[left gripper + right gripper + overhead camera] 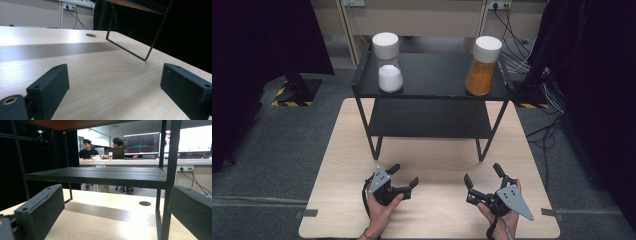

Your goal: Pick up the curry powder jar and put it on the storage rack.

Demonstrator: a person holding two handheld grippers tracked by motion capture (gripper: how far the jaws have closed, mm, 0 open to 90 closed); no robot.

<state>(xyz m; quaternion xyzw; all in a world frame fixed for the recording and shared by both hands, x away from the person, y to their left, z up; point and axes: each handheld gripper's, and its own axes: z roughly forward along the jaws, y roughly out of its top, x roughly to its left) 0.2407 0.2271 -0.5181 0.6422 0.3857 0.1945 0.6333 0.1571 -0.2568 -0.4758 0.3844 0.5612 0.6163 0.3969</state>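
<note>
A black two-tier rack (432, 92) stands at the far half of a light wooden table (432, 210). Its top shelf carries a white-lidded jar of white powder (388, 67) on the left and a white-lidded jar of orange powder (482, 67) on the right. Near the table's front edge, my left gripper (404, 174) (115, 75) is open, low over bare wood. To its right my right gripper (482, 173) (115, 197) is also open, with nothing between its jaws. It faces the rack's lower shelf (100, 176), and a rack leg (166, 195) stands close ahead.
A round hole (145, 203) is cut in the tabletop behind the rack. The rack's thin leg frame (150, 47) rises ahead of the left gripper. Dark curtains flank the table, and cables (517, 55) lie on the floor behind. People sit at a desk with monitors (141, 143) far off.
</note>
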